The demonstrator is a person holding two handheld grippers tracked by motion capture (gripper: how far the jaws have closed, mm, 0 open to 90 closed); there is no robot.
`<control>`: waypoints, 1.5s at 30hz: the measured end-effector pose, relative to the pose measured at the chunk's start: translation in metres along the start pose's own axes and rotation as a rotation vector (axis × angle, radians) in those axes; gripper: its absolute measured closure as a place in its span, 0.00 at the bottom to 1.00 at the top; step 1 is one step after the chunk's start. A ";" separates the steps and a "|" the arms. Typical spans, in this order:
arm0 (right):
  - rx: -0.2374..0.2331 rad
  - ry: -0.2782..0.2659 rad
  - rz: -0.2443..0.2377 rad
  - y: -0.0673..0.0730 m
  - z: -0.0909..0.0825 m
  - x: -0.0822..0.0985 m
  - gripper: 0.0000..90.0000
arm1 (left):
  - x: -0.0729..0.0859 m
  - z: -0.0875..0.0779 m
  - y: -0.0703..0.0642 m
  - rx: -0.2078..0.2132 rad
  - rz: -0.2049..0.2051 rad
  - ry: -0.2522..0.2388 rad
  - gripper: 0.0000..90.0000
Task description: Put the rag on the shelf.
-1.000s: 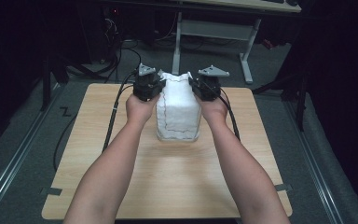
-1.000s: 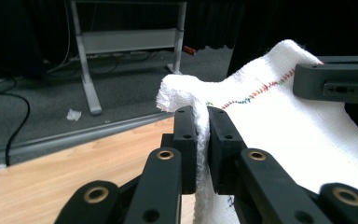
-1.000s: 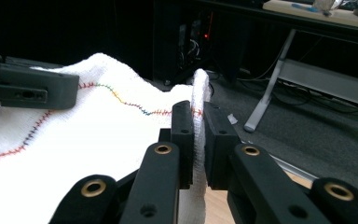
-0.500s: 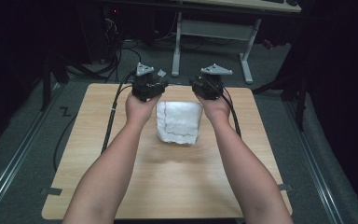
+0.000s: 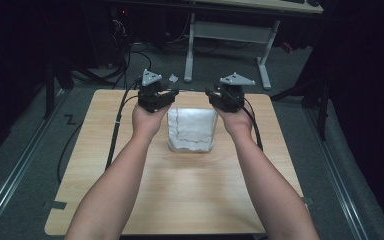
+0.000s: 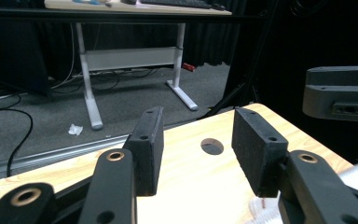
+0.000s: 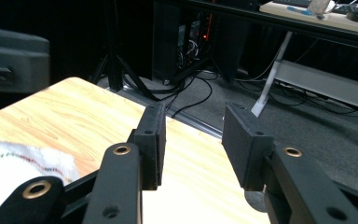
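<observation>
Lying folded on the wooden table (image 5: 190,195), white towel (image 5: 191,130); grey carpet (image 5: 25,150) around.

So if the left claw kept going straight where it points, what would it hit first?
Probably nothing: the open left claw aims over the table top, past its round hole, toward the far edge and carpet beyond.

No readable text, label, brand, number or sign anywhere: none on the towel (image 5: 191,130), none on the table (image 5: 180,200), none on either claw.
</observation>
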State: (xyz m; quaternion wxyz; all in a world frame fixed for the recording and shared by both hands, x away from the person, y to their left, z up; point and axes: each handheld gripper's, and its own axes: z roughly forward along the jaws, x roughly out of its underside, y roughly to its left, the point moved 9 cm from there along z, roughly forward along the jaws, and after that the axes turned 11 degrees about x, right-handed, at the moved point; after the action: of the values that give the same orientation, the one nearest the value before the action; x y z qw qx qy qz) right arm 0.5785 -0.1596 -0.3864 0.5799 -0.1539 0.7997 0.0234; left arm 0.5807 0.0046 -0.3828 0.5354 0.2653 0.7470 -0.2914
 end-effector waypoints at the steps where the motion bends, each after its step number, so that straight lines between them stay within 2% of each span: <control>1: 0.005 0.002 -0.004 0.000 -0.001 0.001 0.66 | 0.000 -0.003 -0.002 -0.007 0.020 0.008 0.60; 4: 0.011 -0.002 -0.014 -0.002 -0.006 0.001 0.65 | -0.001 -0.010 -0.005 -0.011 0.042 0.012 0.59; 7: 0.009 -0.014 -0.010 -0.006 -0.016 0.000 0.64 | 0.001 -0.019 -0.007 -0.007 0.034 0.005 0.58; 10: 0.015 -0.006 -0.007 -0.007 -0.025 0.004 0.64 | 0.007 -0.028 -0.008 -0.018 0.045 0.018 0.57; 13: 0.016 -0.011 -0.012 -0.008 -0.032 0.006 0.64 | 0.009 -0.036 -0.008 -0.016 0.036 0.000 0.57; 15: 0.018 -0.011 -0.018 -0.008 -0.042 0.012 0.65 | 0.016 -0.045 -0.009 -0.011 0.010 0.002 0.57; 17: 0.008 -0.013 -0.014 -0.008 -0.045 0.013 0.66 | 0.019 -0.048 -0.009 -0.014 0.018 0.006 0.57; 18: 0.026 -0.001 -0.013 -0.011 -0.051 0.019 0.66 | 0.024 -0.053 -0.010 -0.019 0.033 0.017 0.56; 20: 0.022 0.006 -0.023 -0.011 -0.056 0.023 0.67 | 0.028 -0.058 -0.011 -0.022 0.045 0.017 0.56; 24: 0.007 0.013 -0.036 -0.011 -0.062 0.032 0.63 | 0.036 -0.069 -0.012 -0.021 0.042 0.012 0.56; 28: -0.007 0.008 -0.051 -0.011 -0.073 0.043 0.55 | 0.057 -0.083 -0.012 -0.026 0.038 0.026 0.55; 30: -0.012 0.011 -0.051 -0.010 -0.077 0.049 0.54 | 0.061 -0.084 -0.012 -0.026 0.038 0.033 0.55; 32: -0.019 0.029 -0.064 -0.008 -0.079 0.055 0.54 | 0.074 -0.089 -0.011 -0.024 0.041 0.052 0.55; 33: -0.019 0.029 -0.064 -0.008 -0.079 0.055 0.54 | 0.074 -0.089 -0.011 -0.024 0.041 0.052 0.55; 35: -0.020 0.029 -0.070 -0.005 -0.084 0.065 0.54 | 0.090 -0.092 -0.013 -0.020 0.036 0.075 0.55; 36: -0.020 0.029 -0.070 -0.005 -0.084 0.065 0.54 | 0.090 -0.092 -0.013 -0.020 0.036 0.075 0.55; 37: -0.024 0.045 -0.080 -0.004 -0.086 0.073 0.54 | 0.102 -0.094 -0.015 -0.015 0.040 0.095 0.55; 38: -0.024 0.045 -0.080 -0.004 -0.086 0.073 0.54 | 0.102 -0.094 -0.015 -0.015 0.040 0.095 0.55; 39: -0.020 0.052 -0.087 -0.002 -0.089 0.081 0.53 | 0.116 -0.095 -0.018 0.002 0.030 0.114 0.54; 40: -0.020 0.052 -0.087 -0.002 -0.089 0.081 0.53 | 0.116 -0.095 -0.018 0.002 0.030 0.114 0.54; 41: -0.029 0.060 -0.092 0.001 -0.092 0.094 0.53 | 0.134 -0.096 -0.022 0.017 0.032 0.156 0.54; 44: -0.036 0.102 -0.099 0.006 -0.096 0.116 0.52 | 0.163 -0.100 -0.027 0.043 0.023 0.217 0.52; 45: -0.037 0.112 -0.099 0.008 -0.098 0.125 0.52 | 0.163 -0.100 -0.027 0.043 0.023 0.217 0.52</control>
State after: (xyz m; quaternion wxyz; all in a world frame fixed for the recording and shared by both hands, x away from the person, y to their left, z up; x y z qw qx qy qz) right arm 0.4514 -0.2008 -0.4723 0.5318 -0.2052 0.8216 0.0006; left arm 0.4502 0.0718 -0.5084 0.4490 0.3155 0.7909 -0.2707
